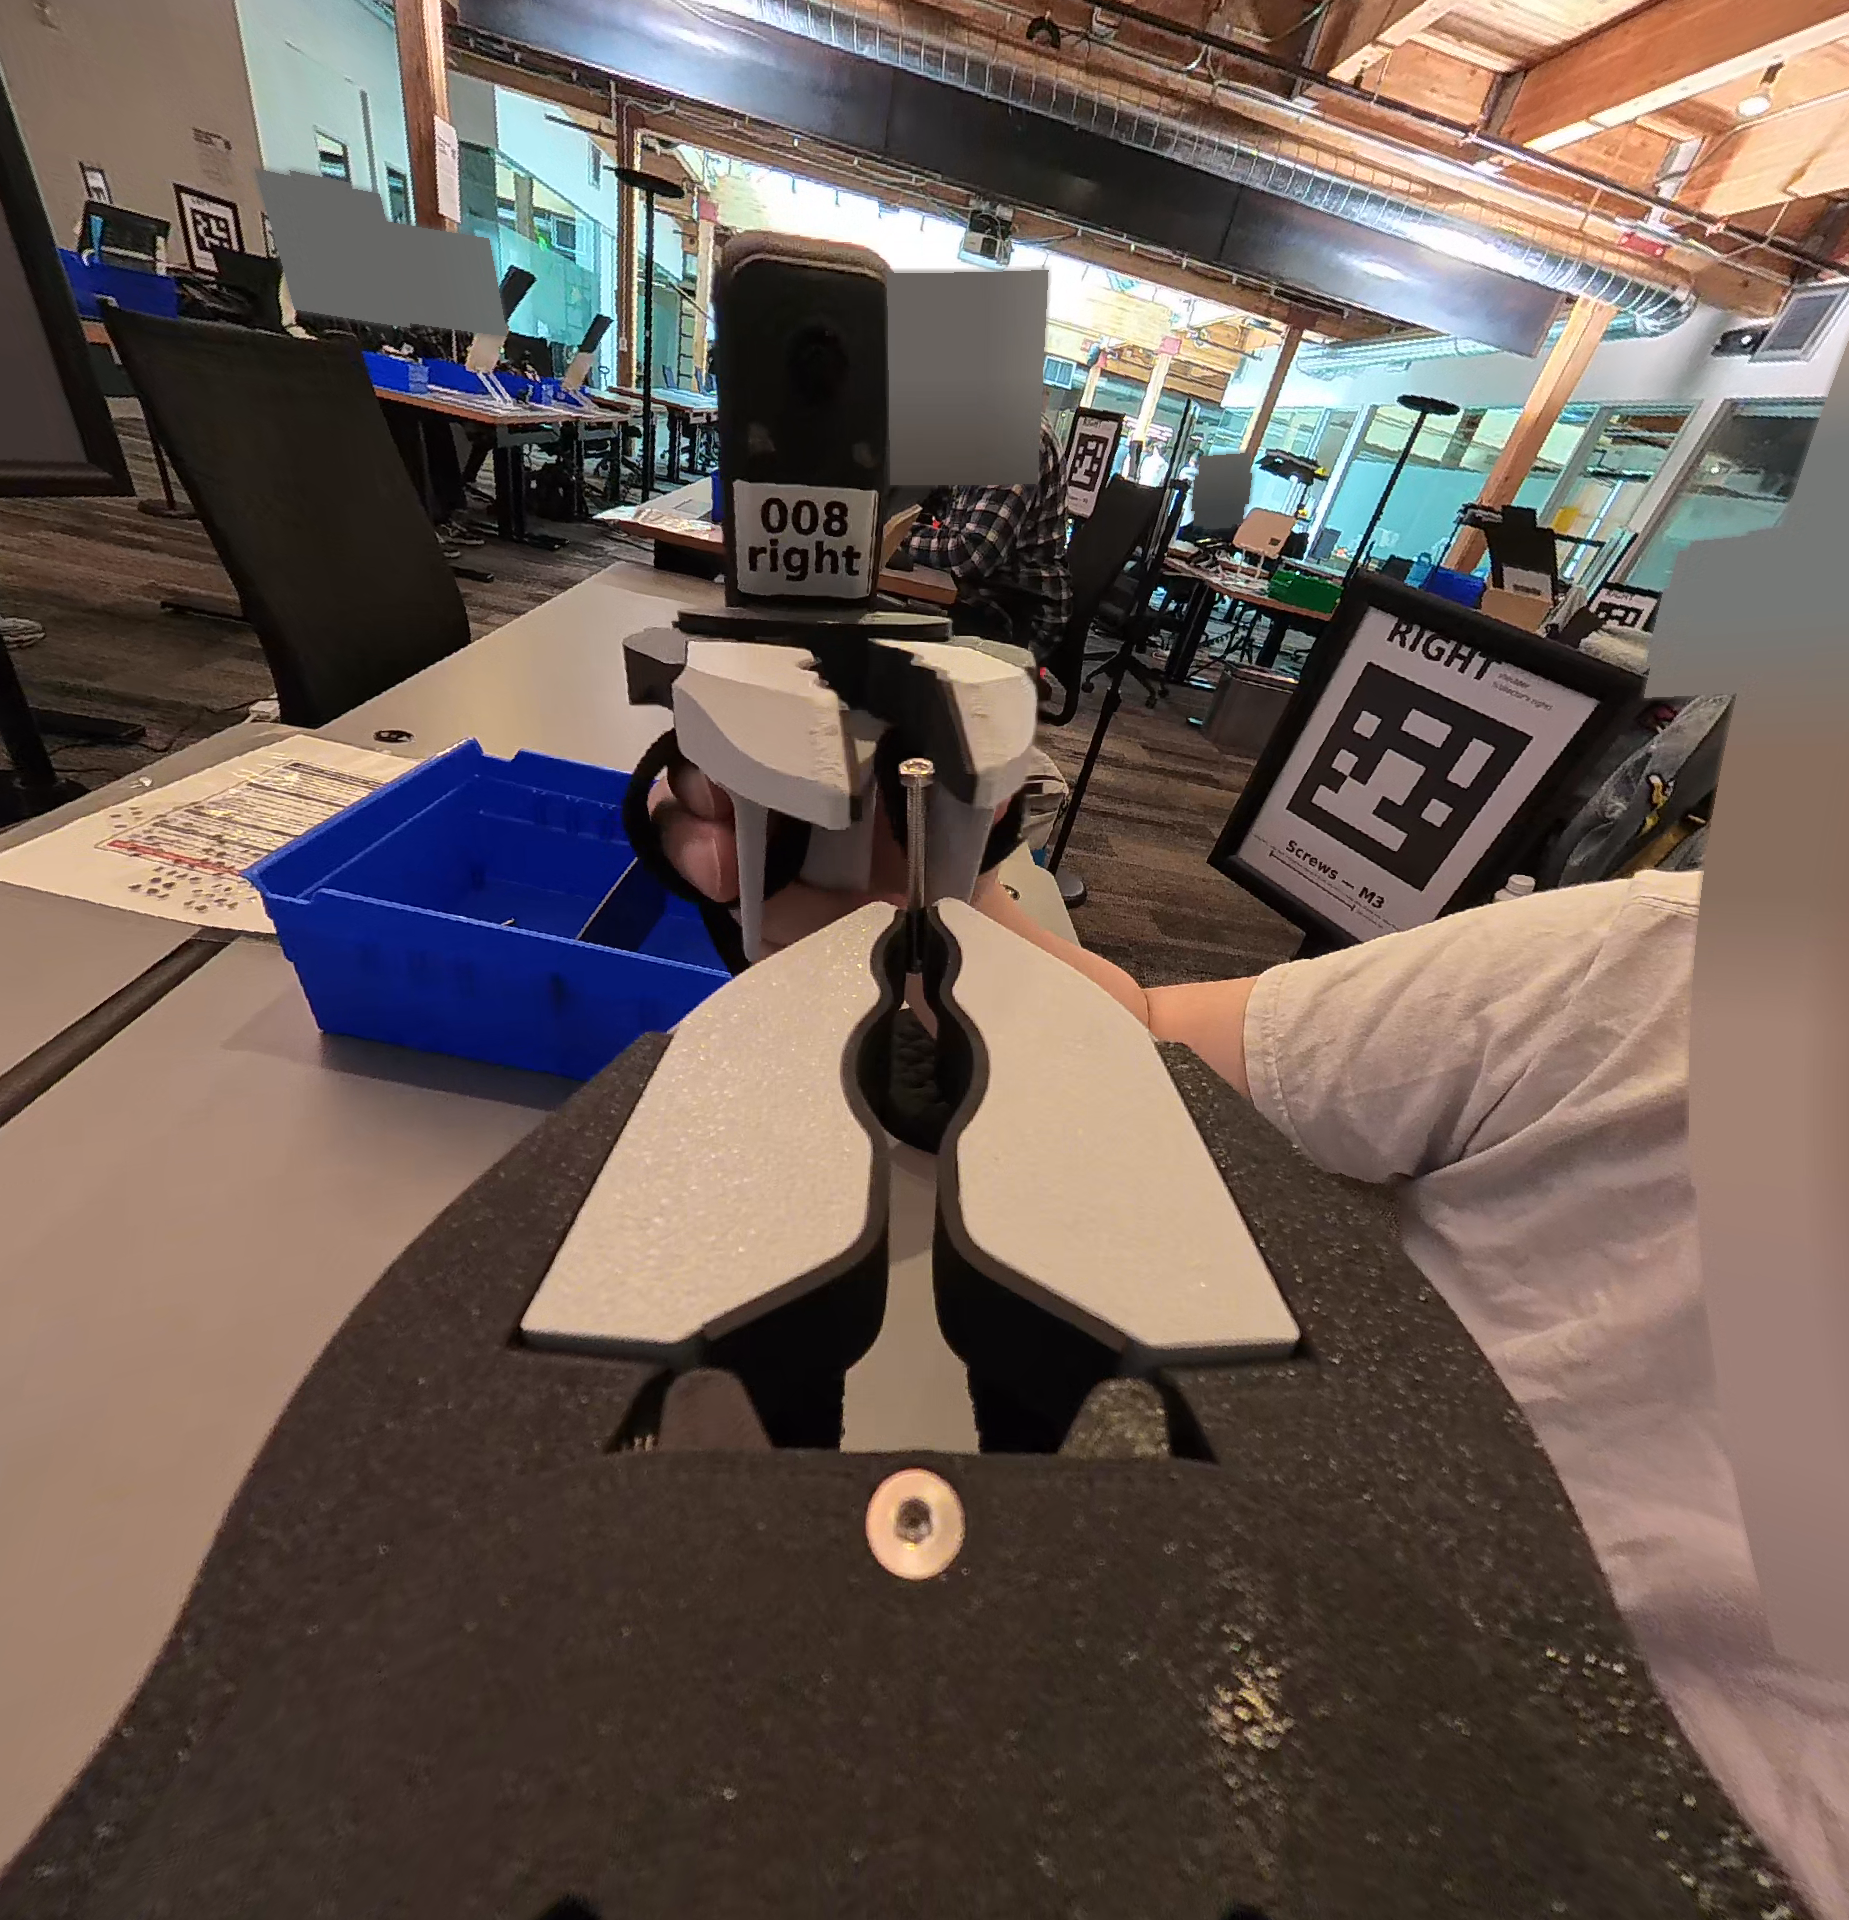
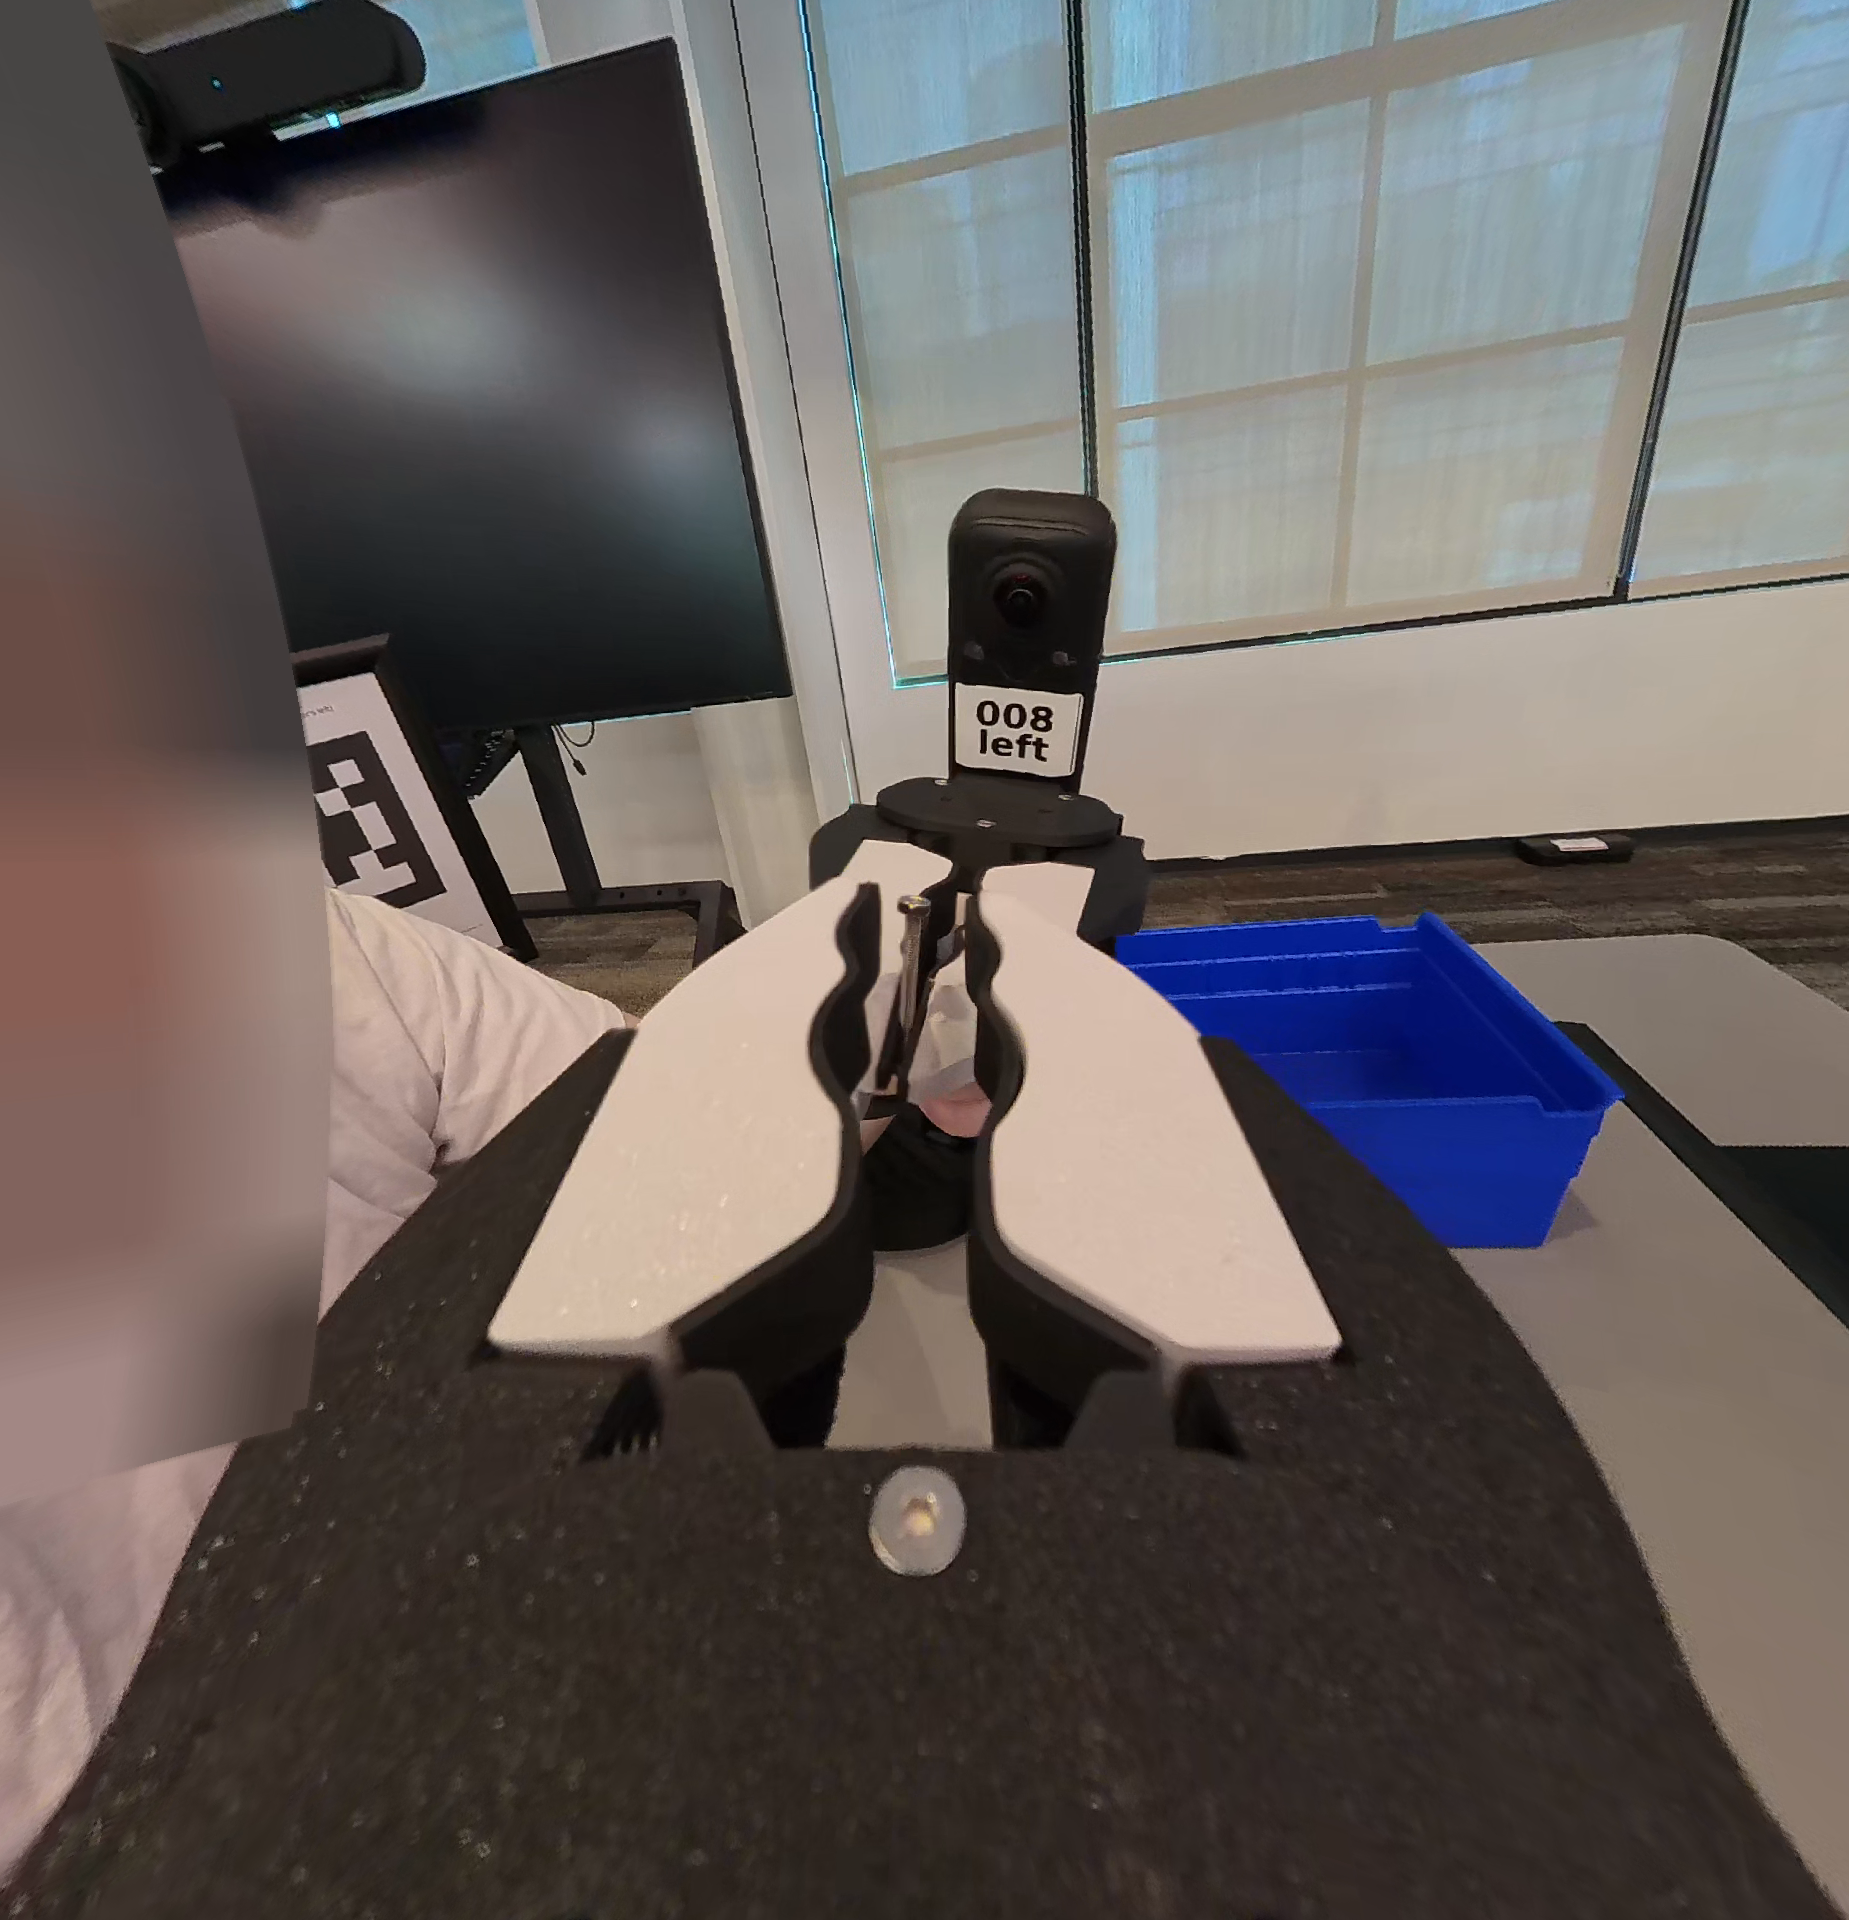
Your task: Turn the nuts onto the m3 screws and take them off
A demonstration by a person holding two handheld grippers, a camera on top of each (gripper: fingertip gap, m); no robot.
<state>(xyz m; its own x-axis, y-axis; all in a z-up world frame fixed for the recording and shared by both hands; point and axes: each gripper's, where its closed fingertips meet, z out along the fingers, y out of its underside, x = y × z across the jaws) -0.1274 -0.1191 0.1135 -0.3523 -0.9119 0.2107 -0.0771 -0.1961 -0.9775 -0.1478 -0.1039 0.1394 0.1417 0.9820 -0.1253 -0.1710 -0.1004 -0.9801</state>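
My left gripper (image 1: pixel 915 920) is shut on the lower end of a long thin M3 screw (image 1: pixel 915 831), which stands upright with its head on top. My right gripper (image 1: pixel 847 862) faces it from beyond, fingers apart on either side of the screw's upper part. In the right wrist view, my right gripper (image 2: pixel 925 904) is open, with the screw (image 2: pixel 912 956) between its tips. The left gripper (image 2: pixel 912 1029) holds the screw from behind. I see no nut on the screw or in either gripper.
A blue bin (image 1: pixel 463 914) sits on the grey table (image 1: pixel 172 1195), left of the grippers; it also shows in the right wrist view (image 2: pixel 1398 1060). A paper sheet with small parts (image 1: pixel 203 821) lies behind it. A framed marker board (image 1: pixel 1408 769) and a white sleeve (image 1: pixel 1471 1039) are at the right. My two grippers' fingertips are within a few centimetres of each other.
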